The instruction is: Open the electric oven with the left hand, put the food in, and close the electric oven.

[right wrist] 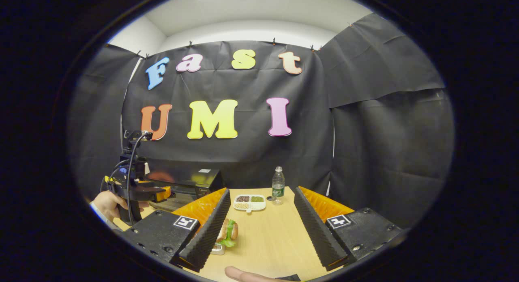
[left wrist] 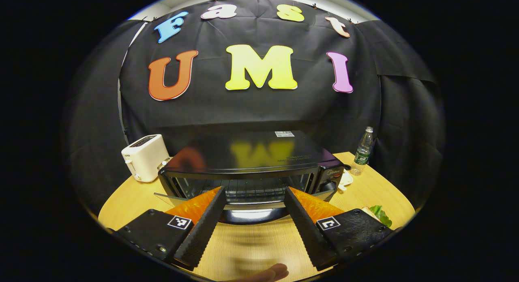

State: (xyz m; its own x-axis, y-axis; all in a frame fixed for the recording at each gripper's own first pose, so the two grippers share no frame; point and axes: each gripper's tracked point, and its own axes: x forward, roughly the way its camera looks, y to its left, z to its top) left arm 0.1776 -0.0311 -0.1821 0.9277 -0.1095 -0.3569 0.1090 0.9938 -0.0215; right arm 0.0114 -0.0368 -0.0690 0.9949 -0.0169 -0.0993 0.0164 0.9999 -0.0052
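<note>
The black electric oven (left wrist: 251,152) stands on the wooden table (left wrist: 251,249) straight ahead in the left gripper view. Its glass door (left wrist: 170,197) is swung down, and the wire rack (left wrist: 247,190) inside shows. My left gripper (left wrist: 254,191) is open just in front, the door's silver handle (left wrist: 249,214) lying between its fingers without being pressed. The food, a sandwich with lettuce (right wrist: 228,232), sits on a small plate beside the left finger of my open right gripper (right wrist: 262,192). The right gripper view also shows the oven (right wrist: 190,179) and the hand-held left gripper (right wrist: 138,188).
A white toaster (left wrist: 144,156) stands left of the oven. A water bottle (right wrist: 277,186) and a divided white dish (right wrist: 250,201) sit at the back of the table, right of the oven. Lettuce of the sandwich (left wrist: 380,214) peeks in by the table's right edge.
</note>
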